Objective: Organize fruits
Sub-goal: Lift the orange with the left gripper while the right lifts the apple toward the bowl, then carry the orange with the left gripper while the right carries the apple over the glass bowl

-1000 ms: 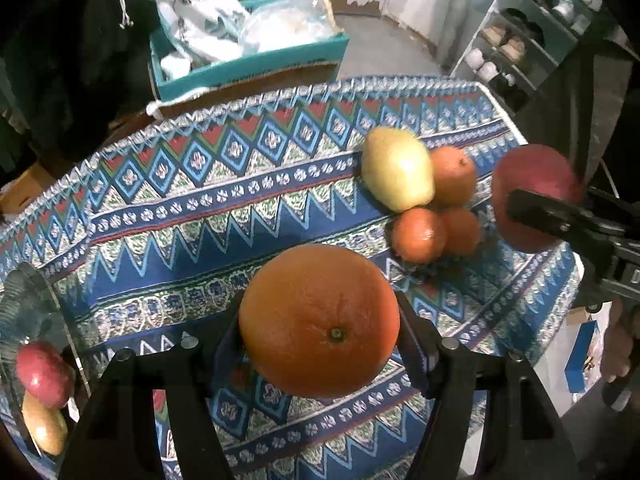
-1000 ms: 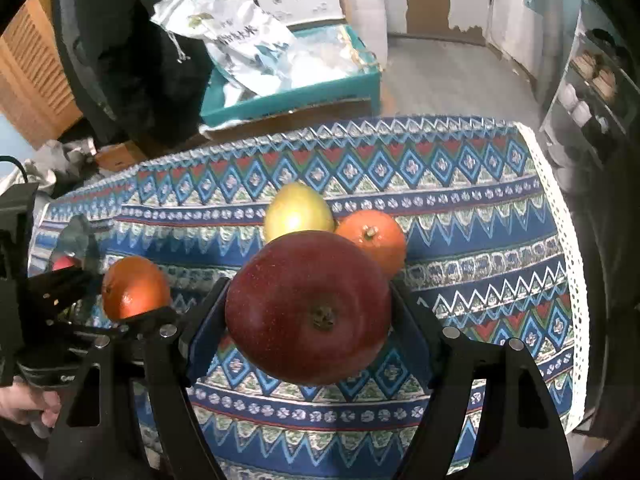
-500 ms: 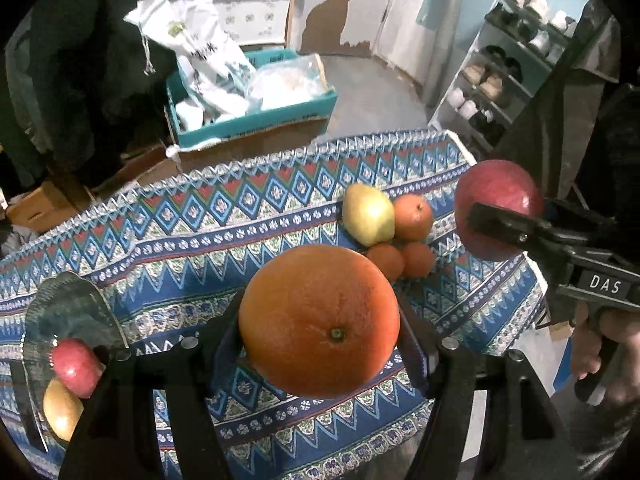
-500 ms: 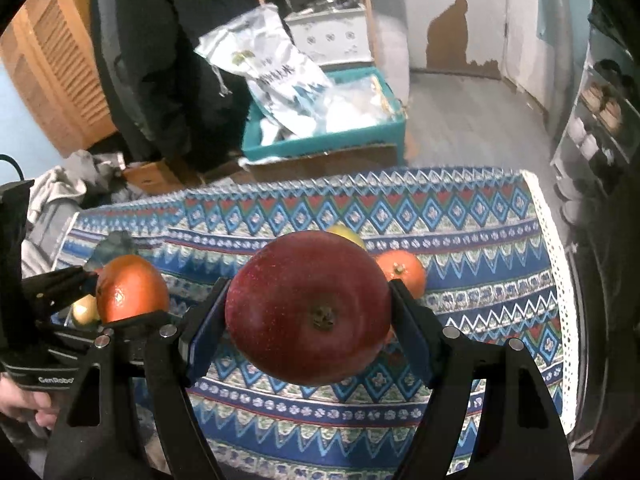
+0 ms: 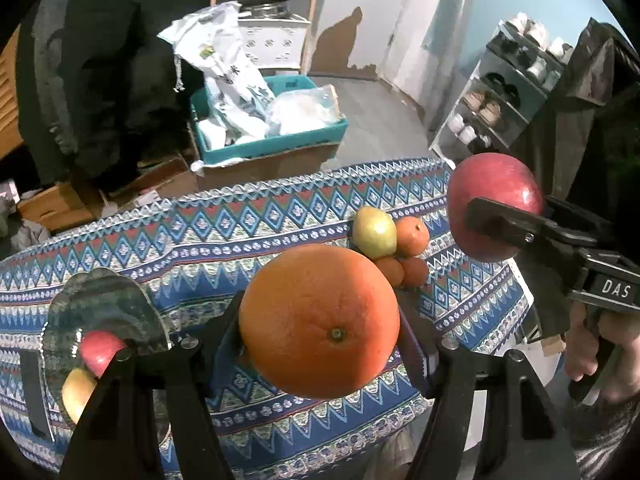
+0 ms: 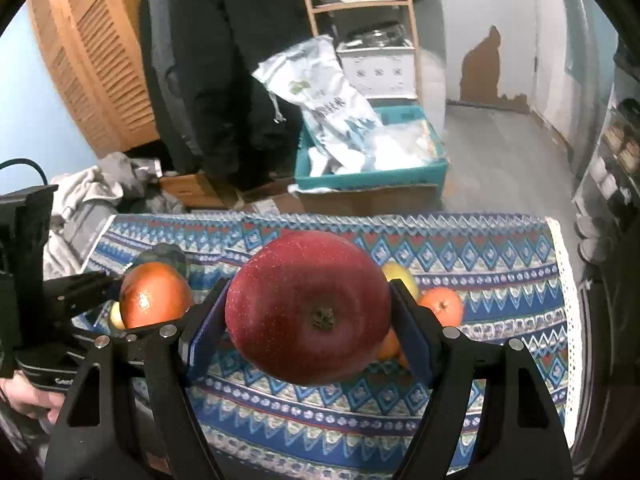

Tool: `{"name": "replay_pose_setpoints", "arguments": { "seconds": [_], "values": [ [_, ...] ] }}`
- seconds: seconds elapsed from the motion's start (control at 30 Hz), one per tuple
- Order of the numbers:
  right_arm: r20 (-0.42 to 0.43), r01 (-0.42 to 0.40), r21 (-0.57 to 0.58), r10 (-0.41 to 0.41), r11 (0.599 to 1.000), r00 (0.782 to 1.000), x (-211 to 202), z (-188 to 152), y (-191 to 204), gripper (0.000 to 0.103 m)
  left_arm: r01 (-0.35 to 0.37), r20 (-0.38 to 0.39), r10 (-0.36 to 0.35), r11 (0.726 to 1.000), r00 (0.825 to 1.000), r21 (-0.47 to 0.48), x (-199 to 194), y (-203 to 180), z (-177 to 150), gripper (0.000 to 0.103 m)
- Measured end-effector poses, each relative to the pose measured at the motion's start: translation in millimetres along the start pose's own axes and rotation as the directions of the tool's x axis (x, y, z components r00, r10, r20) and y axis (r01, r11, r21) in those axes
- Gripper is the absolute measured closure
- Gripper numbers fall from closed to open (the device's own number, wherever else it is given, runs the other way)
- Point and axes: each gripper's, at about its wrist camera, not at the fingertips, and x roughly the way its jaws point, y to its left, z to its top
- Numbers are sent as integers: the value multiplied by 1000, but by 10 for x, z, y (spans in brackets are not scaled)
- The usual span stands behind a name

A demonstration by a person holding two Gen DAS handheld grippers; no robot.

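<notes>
My left gripper (image 5: 320, 320) is shut on a large orange (image 5: 320, 320), held high above the patterned tablecloth (image 5: 224, 240). My right gripper (image 6: 308, 308) is shut on a big red apple (image 6: 308, 308), also held high; the apple also shows at the right of the left wrist view (image 5: 492, 208). A yellow-green pear (image 5: 374, 232) and three small oranges (image 5: 412, 234) lie together on the cloth. A glass plate (image 5: 100, 304) at the table's left holds a red apple (image 5: 100, 350) and a yellow fruit (image 5: 78, 392).
A teal box (image 5: 272, 140) with white bags stands on the floor behind the table. A shoe rack (image 5: 500, 100) is at the right. A person in dark clothes (image 6: 224, 60) stands behind the table. The cloth's lace edge (image 6: 568, 300) marks the table's right side.
Both grippers have risen and pulled back from the table with their fruits. The table and fruit pile look smaller and more of the room shows.
</notes>
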Motion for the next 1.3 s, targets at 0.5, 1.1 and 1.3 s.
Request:
{"name": "replay_pose_setpoints", "arguments": {
  "seconds": [0.5, 1.1, 1.3],
  "values": [
    [14, -76, -65, 77, 995, 997, 66, 231, 517, 26, -12, 92, 19, 997, 996, -78, -442, 450, -56, 33],
    [-42, -166, -139, 161, 976, 986, 442, 411, 1225, 26, -69, 90, 90, 975, 992, -213, -665, 1115, -312, 33],
    [-65, -193, -169, 185, 966, 981, 581, 453, 1506, 26, -98, 82, 123, 960, 989, -262, -715, 1368, -423, 33]
  ]
}}
